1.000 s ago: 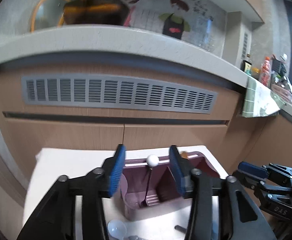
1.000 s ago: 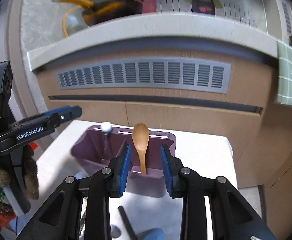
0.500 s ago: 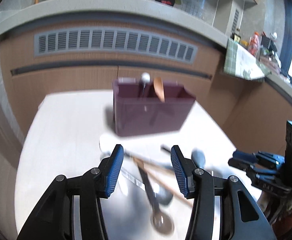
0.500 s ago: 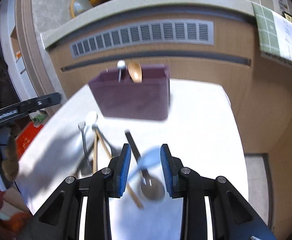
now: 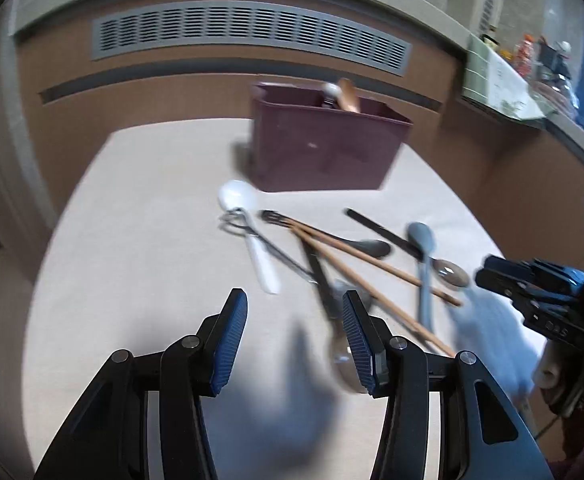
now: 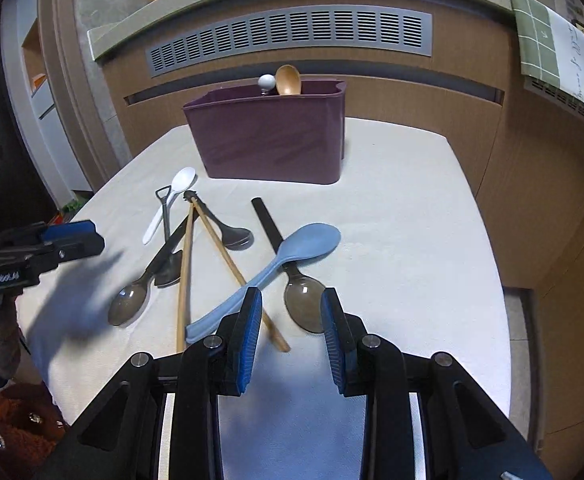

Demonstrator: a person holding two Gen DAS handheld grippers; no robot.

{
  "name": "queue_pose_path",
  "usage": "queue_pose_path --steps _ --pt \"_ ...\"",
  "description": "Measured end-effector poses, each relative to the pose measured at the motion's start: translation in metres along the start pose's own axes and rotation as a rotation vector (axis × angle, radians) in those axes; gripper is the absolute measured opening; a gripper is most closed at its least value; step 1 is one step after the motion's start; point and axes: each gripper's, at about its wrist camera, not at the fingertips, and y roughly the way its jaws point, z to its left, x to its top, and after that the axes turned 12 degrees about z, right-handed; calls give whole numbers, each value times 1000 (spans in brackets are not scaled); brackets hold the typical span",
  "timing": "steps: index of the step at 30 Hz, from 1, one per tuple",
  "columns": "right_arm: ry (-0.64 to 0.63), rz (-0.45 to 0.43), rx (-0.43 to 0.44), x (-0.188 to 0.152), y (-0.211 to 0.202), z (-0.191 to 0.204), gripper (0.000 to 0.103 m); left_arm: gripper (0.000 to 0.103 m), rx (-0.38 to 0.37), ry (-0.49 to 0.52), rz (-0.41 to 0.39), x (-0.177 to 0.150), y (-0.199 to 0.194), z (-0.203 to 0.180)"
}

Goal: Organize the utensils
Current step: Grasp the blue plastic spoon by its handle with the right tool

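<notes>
Two sets of tongs are hanging over a pale worktop [image 6: 412,208] strewn with utensils, below a wood-fronted counter with a grey vent [image 6: 292,36]. At far left in the right wrist view, the left tongs [image 6: 72,238] are reaching in from the edge; their own camera shows the blue pads [image 5: 228,344] standing apart with nothing between them. Next, a white plastic spoon [image 6: 170,202] is lying beside a thin metal tool with a looped end [image 6: 165,216], near a dark smoky spoon [image 6: 130,302]. Two wooden chopsticks [image 6: 186,276] are crossing the pile, one passing over a dark ladle-like spoon [image 6: 234,236]. A blue spoon [image 6: 288,256] is resting across a black-handled spoon [image 6: 302,304], its handle running toward the right tongs [image 6: 290,332], which are standing apart and empty just above it. Behind the pile, a purple bin [image 6: 272,136] is standing upright with a wooden spoon [image 6: 288,80] and a white-knobbed tool [image 6: 267,82] sticking out. At far right, a green-checked cloth [image 6: 552,40] is draping over the counter.
</notes>
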Motion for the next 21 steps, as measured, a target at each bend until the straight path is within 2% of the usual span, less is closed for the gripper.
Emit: queue_pose_path --steps 3,7,10,12,14,17,18,21 --pt "8 18 15 4 5 3 28 50 33 -60 0 2 -1 16" --pt "97 31 23 18 17 0 28 50 30 -110 10 0 2 32" --pt "225 51 41 34 32 -10 29 50 23 -120 16 -2 3 37" --pt "334 72 107 46 45 -21 30 50 19 -125 19 -3 4 40" --pt "372 89 121 54 54 -23 30 50 16 -139 23 -4 5 46" --pt "381 118 38 64 69 -18 30 50 13 -156 27 -3 8 51" --pt "390 133 25 66 75 -17 39 50 11 -164 29 -3 10 54" --pt "391 122 -6 68 82 -12 40 50 6 -180 35 -3 15 61"
